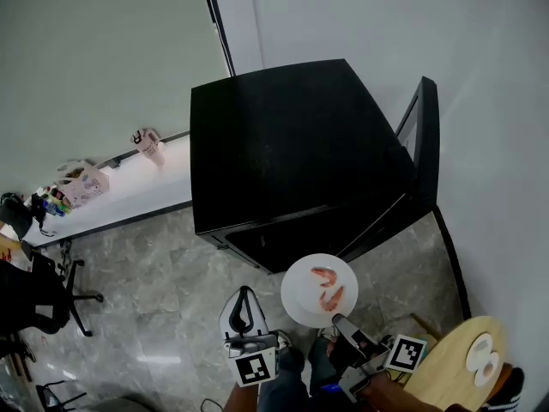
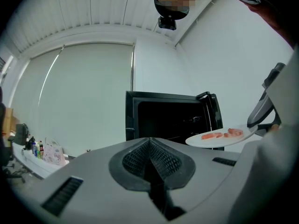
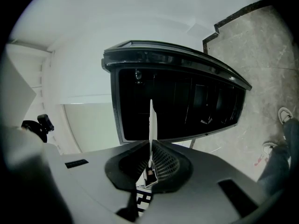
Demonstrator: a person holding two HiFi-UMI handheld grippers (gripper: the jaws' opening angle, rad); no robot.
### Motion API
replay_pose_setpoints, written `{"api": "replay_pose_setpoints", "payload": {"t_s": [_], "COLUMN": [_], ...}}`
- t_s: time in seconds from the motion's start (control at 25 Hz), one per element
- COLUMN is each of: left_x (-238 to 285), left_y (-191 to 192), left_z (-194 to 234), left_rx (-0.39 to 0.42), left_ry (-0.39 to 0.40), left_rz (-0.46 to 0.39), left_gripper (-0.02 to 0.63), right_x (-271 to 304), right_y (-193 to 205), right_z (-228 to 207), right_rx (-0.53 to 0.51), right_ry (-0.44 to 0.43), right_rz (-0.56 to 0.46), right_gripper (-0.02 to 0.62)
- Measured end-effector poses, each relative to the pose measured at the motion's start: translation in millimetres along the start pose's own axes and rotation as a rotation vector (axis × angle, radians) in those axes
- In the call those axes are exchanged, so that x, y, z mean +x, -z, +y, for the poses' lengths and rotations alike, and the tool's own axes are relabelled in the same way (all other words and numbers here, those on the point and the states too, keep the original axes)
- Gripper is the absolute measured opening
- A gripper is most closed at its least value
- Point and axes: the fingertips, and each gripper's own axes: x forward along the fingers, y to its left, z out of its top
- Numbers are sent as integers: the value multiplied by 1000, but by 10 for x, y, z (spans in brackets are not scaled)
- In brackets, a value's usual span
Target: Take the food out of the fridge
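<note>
A white plate [image 1: 319,292] carrying pink pieces of food [image 1: 327,287] hangs in front of the black fridge [image 1: 292,157]. My right gripper [image 1: 341,323] is shut on the plate's near rim. In the right gripper view the plate [image 3: 152,120] shows edge-on between the pads, and the gripper [image 3: 151,148] faces the dark open fridge [image 3: 177,101]. My left gripper [image 1: 244,303] is shut and empty, to the left of the plate and apart from it. The left gripper view shows its jaws [image 2: 150,143] closed together, the plate [image 2: 218,137] to the right and the fridge [image 2: 168,115] behind.
The fridge door [image 1: 422,144] stands open at the right. A round wooden table [image 1: 455,363] with a white dish [image 1: 482,356] is at the lower right. An office chair [image 1: 39,299] and a low white ledge [image 1: 111,196] with small items lie to the left. The floor is grey marble.
</note>
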Motion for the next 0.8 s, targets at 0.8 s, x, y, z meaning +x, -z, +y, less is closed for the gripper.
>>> {"api": "replay_pose_setpoints", "payload": {"t_s": [0.8], "left_x": [-296], "left_y": [-779], "left_z": [-6], "left_rx": [6], "left_ry": [16], "left_rz": [-46], "left_gripper": [12], "right_x": [-298], "right_y": [176], "right_z": [798], "right_rx": [-24], "right_ry": [-11], "right_rz": [12], "right_gripper": [32]}}
